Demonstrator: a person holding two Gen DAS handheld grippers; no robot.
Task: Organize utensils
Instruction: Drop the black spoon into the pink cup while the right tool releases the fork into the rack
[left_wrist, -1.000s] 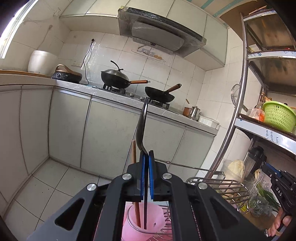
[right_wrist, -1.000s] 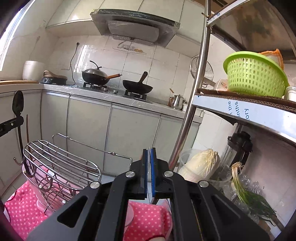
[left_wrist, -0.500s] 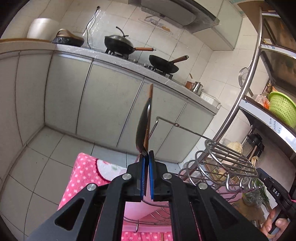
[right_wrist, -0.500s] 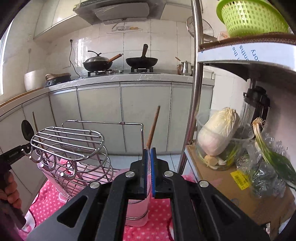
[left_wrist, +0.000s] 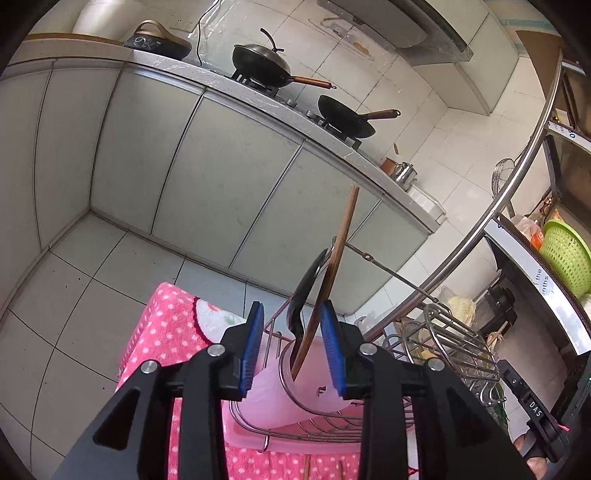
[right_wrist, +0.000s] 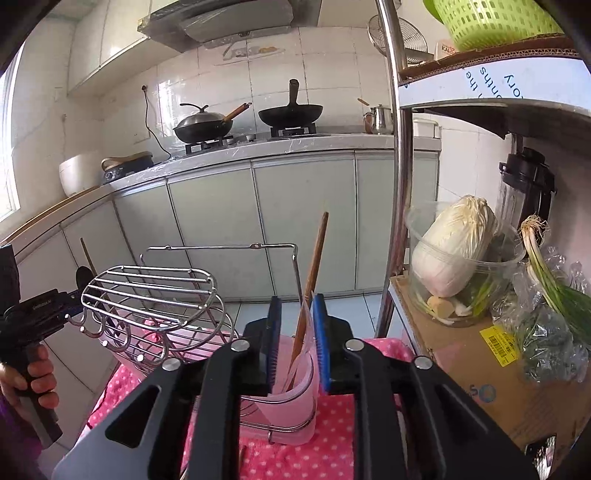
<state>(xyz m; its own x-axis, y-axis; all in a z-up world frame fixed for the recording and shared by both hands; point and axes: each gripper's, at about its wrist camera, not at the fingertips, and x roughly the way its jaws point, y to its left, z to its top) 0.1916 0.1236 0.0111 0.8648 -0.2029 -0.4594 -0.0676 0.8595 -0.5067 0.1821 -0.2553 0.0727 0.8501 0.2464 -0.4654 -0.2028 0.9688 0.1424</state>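
Observation:
In the left wrist view my left gripper (left_wrist: 293, 354) has its jaws opening around a black spoon (left_wrist: 306, 295) and a wooden chopstick (left_wrist: 340, 251). Both stand in a pink cup (left_wrist: 295, 391) at one end of the wire rack (left_wrist: 454, 339), and the pads press on neither. In the right wrist view my right gripper (right_wrist: 297, 339) is also opening, with a wooden chopstick (right_wrist: 314, 266) loose between its pads in another pink cup (right_wrist: 291, 406). A hand holds the left gripper (right_wrist: 72, 295) at far left, beside the black spoon (right_wrist: 82, 275).
The wire rack (right_wrist: 155, 295) sits on a pink dotted cloth (right_wrist: 332, 424). A steel shelf post (right_wrist: 400, 184) rises close on the right, with a cabbage bowl (right_wrist: 454, 258), a cardboard box (right_wrist: 480, 362) and green onions (right_wrist: 554, 288). Cabinets and woks stand behind.
Both grippers came down with jaws shut on their utensils, spoon and chopstick, over the pink cups. Now both pairs of jaws have parted and the utensils stand in the cups.

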